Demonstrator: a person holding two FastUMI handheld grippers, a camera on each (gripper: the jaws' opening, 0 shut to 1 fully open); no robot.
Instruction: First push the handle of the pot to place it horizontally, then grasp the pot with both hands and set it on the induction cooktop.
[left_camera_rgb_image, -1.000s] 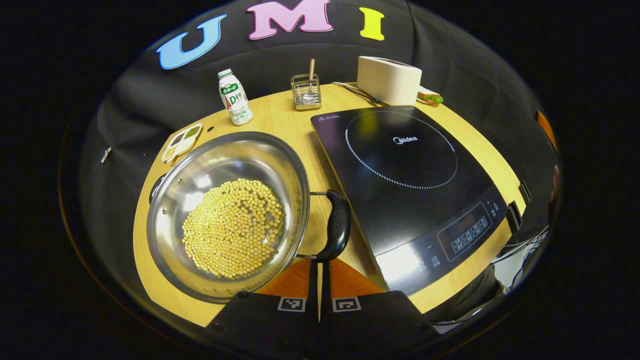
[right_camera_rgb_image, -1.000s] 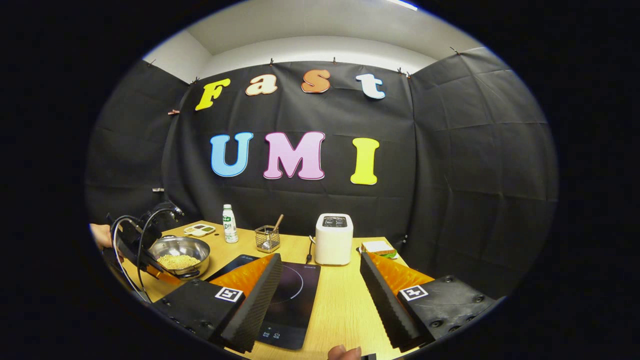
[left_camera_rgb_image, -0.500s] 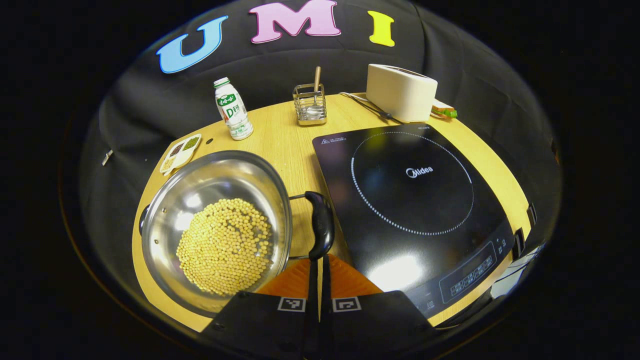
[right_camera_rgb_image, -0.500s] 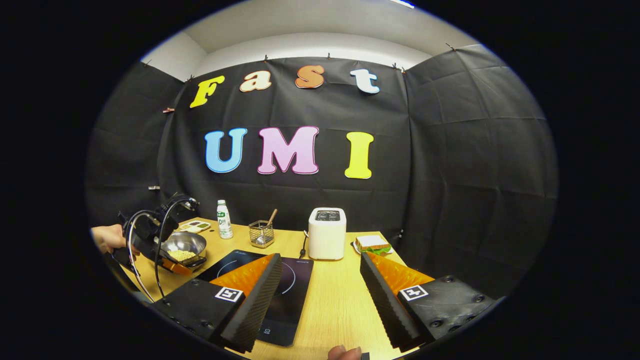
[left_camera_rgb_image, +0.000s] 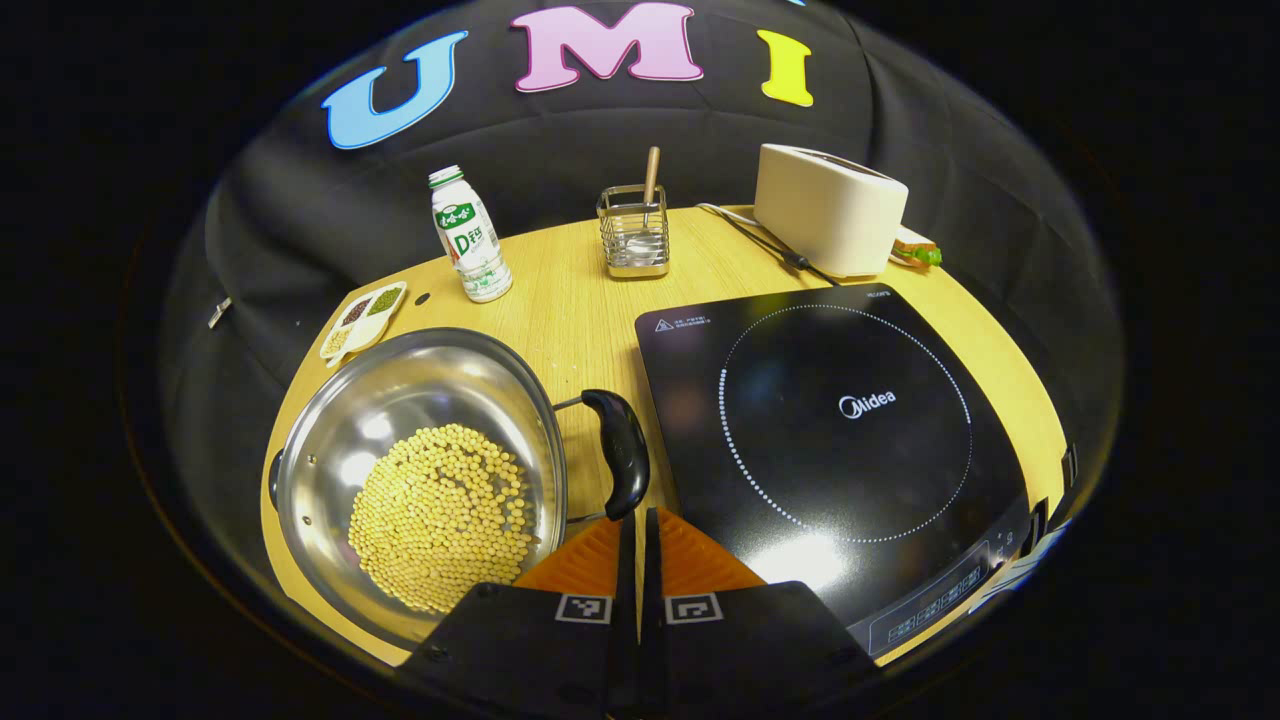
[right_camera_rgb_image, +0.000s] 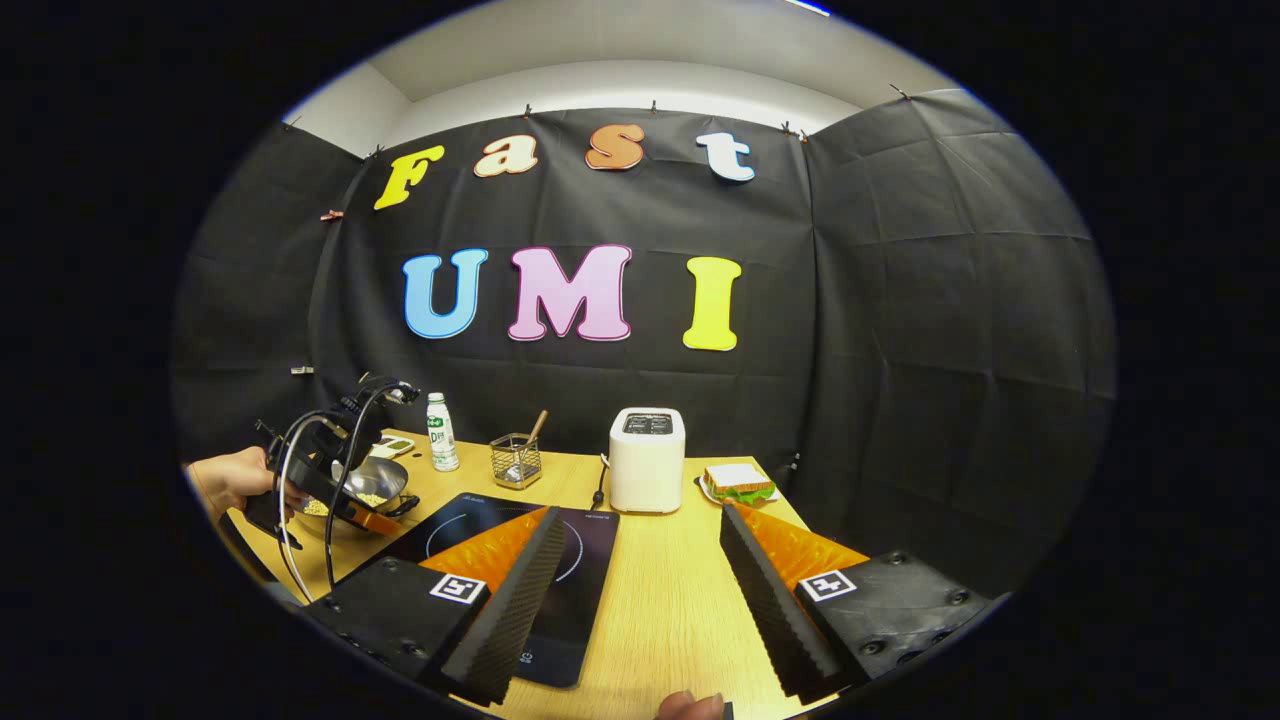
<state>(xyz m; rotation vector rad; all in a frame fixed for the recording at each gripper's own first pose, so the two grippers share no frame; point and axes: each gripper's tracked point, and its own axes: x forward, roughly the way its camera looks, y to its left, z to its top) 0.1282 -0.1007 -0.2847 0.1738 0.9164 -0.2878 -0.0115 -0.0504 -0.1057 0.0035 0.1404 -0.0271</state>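
Wooden table (left_camera_rgb_image: 570, 300) in a black-draped booth: a steel pot (left_camera_rgb_image: 420, 480) of yellow beans (left_camera_rgb_image: 440, 515) sits at its left end, just beside the black induction cooktop (left_camera_rgb_image: 830, 430), not on it. The left gripper (left_camera_rgb_image: 638, 515), fingers pressed together with nothing between them, has its tips at the lower end of the pot's black handle (left_camera_rgb_image: 620, 465). The right gripper (right_camera_rgb_image: 640, 580) hovers wide open and empty above the table's near edge. A bottle (left_camera_rgb_image: 468, 235), a wire holder (left_camera_rgb_image: 634, 230) and a toaster (left_camera_rgb_image: 828, 208) line the back.

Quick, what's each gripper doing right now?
Left gripper: shut, empty, tips at the steel pot's black handle.
Right gripper: open, empty, above the wooden table.
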